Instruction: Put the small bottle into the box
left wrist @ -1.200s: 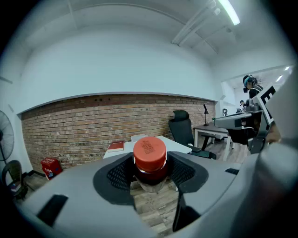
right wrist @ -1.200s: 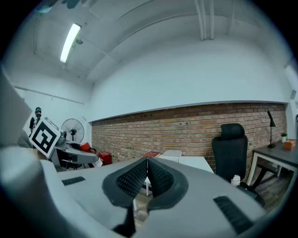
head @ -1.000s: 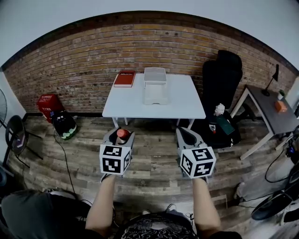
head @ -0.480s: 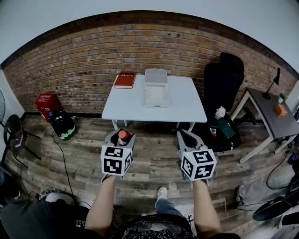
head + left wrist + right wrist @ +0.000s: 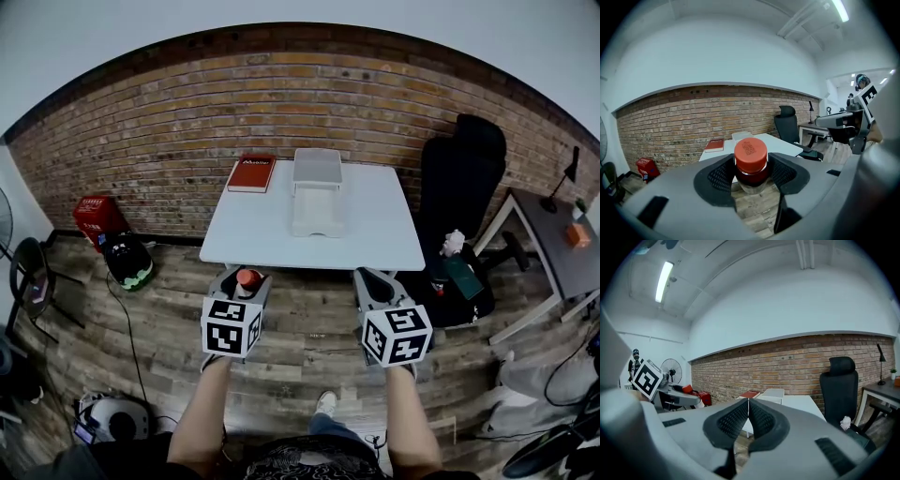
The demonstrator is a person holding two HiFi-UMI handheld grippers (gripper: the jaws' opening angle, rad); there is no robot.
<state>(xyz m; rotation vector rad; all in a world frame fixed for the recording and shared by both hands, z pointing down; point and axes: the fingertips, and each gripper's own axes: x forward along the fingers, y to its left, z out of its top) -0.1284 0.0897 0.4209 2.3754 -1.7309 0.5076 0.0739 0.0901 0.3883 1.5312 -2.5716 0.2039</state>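
My left gripper [image 5: 246,279] [image 5: 751,174] is shut on a small clear bottle with a red cap [image 5: 247,277] [image 5: 751,155], held upright above the wooden floor, short of the table. My right gripper [image 5: 372,283] [image 5: 748,419] is shut with nothing between its pads, level with the left one. The white box [image 5: 316,190] [image 5: 741,136] [image 5: 773,393] with its raised lid stands on the white table [image 5: 375,225] [image 5: 780,144] [image 5: 802,404], ahead of both grippers.
A red book [image 5: 251,173] [image 5: 749,394] lies at the table's back left corner. A black office chair [image 5: 461,178] [image 5: 839,390] stands right of the table, with a bag [image 5: 459,277] on the floor. A red crate [image 5: 97,211] and a grey desk [image 5: 562,246] flank the room.
The table and box have come closer and lower in the head view as the person walks forward. Both grippers keep their hold and spacing.
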